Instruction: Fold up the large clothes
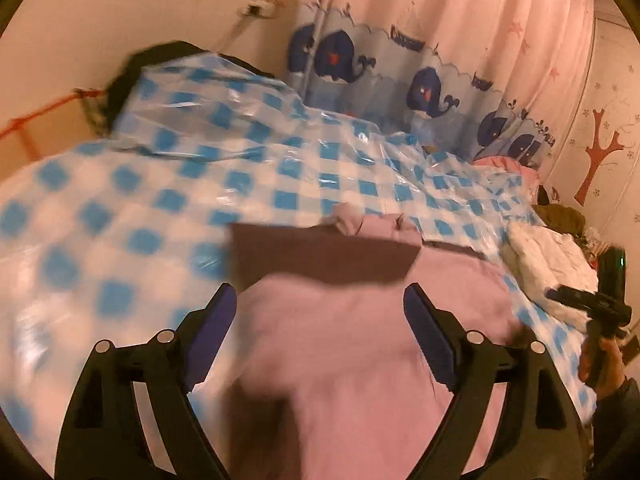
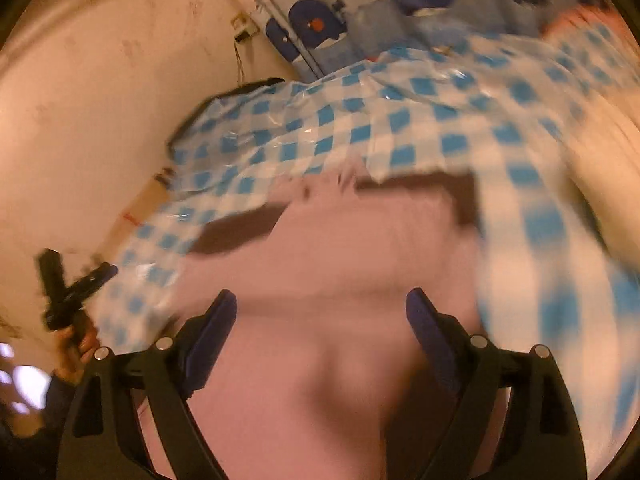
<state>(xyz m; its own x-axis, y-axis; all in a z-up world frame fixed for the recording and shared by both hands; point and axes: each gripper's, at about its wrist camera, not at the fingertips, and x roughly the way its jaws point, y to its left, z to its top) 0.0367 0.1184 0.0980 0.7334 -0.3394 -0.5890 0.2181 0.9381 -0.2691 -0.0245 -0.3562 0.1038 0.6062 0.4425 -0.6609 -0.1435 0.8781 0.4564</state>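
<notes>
Ahead of my tongs: blue-and-white checked plastic sheet (image 1: 280, 168) spread over the surface — glossy, creased. Beyond it, a curtain (image 1: 420, 60) with dark blue whales along its lower band. Far right of my left tongs — white crumpled bundle (image 1: 548, 256) on the sheet; wall there bears a red tree decal (image 1: 600, 148).

Left gripper (image 1: 320, 312) agape, nothing clamped; right gripper (image 2: 322, 316) likewise.

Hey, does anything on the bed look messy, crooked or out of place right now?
The pink garment lies rumpled on the blue checked plastic sheet, its far edge uneven, not yet a neat fold. The sheet itself is wrinkled. Both views are blurred, so finer detail is unclear.
</notes>
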